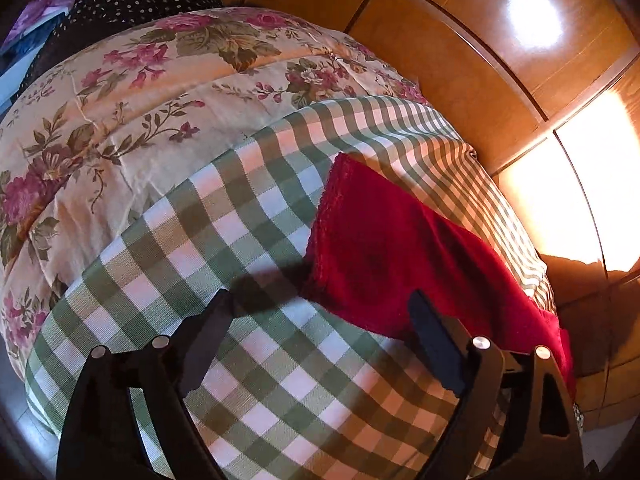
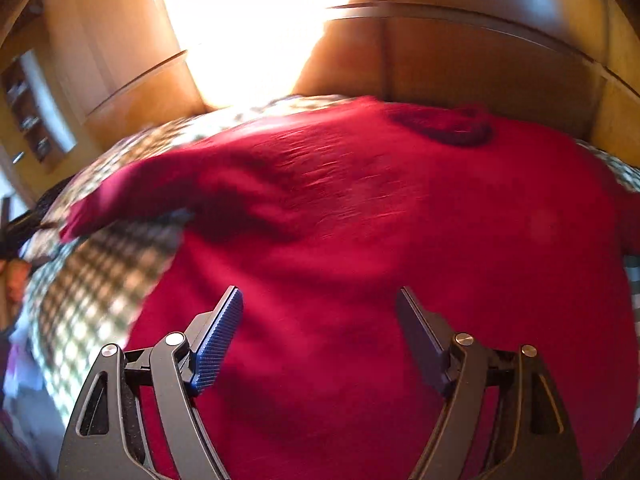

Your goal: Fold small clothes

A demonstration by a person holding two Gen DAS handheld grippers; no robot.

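Note:
A red knitted garment point(image 1: 384, 256) lies on a green and white checked cloth point(image 1: 224, 216) spread over the bed. In the left wrist view my left gripper point(image 1: 320, 300) stands open above the checked cloth, its right finger over the garment's near edge, with nothing between the jaws. The right wrist view is blurred: the red garment point(image 2: 360, 220) fills most of it, one sleeve point(image 2: 132, 192) stretched out to the left and the neck opening point(image 2: 444, 124) at the far side. My right gripper point(image 2: 320, 296) hangs open over the garment's body, holding nothing.
A floral quilt point(image 1: 120, 120) covers the bed beyond the checked cloth, with a dark dotted fabric point(image 1: 132, 0) behind it. Wooden wardrobe doors point(image 1: 460, 40) run along the far side, lit by bright sun patches. A hand point(image 2: 16, 280) shows at the left edge of the right wrist view.

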